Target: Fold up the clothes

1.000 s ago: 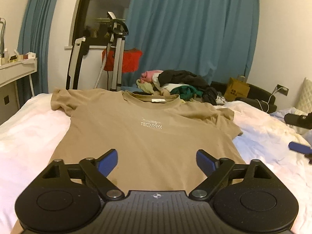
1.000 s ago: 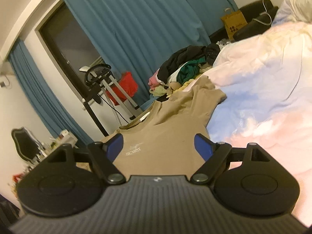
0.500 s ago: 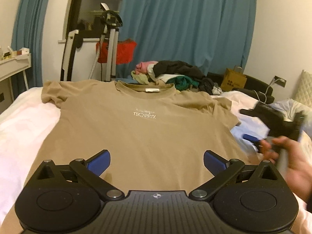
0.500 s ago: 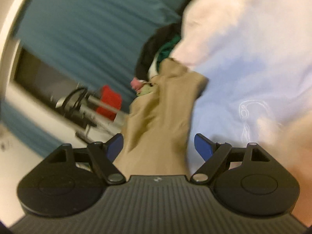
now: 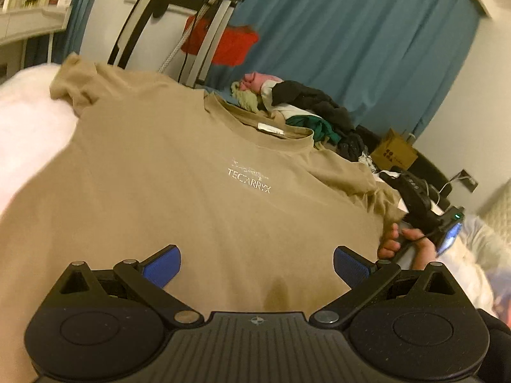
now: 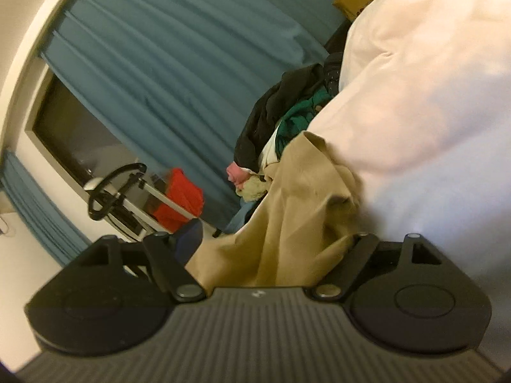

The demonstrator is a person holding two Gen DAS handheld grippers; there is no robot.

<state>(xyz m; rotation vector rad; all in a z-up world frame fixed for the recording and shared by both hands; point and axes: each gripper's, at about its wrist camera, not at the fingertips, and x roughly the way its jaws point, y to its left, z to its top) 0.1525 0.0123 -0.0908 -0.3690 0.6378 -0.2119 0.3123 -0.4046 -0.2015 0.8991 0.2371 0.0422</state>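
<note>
Closest to us, our left gripper (image 5: 257, 263) hangs over the bottom part of the soft tan cotton T-shirt (image 5: 198, 198). Its two blue fingers stand wide apart and hold nothing. We think it waits there so it can take the hem when we need it.

The shirt lies spread out flat on the bed, front side up, with small white letters on the chest. It looks smooth in the middle and a little bumpy at the sleeves. A darker spot shows near the hem. We think it lies flat like this so that it is easy to fold.

Off to the side, our right hand (image 5: 412, 244) brings the right gripper (image 6: 271, 245) to the edge of the shirt by the sleeve. In the right wrist view, tan cloth bunches up between its two fingers. The cloth hides the tips, so we cannot tell if they squeeze it or just sit around it. This edge looks like a good spot to lift one side over.

Under the shirt is the puffy white bed cover (image 6: 415, 111), soft and thick.

Farther away sits a messy pile of clothes (image 5: 306, 111) in black, green and pink. They may need folding too. Behind them are a brown paper bag (image 5: 394, 153) and long blue curtains (image 5: 335, 32) with deep folds.
</note>
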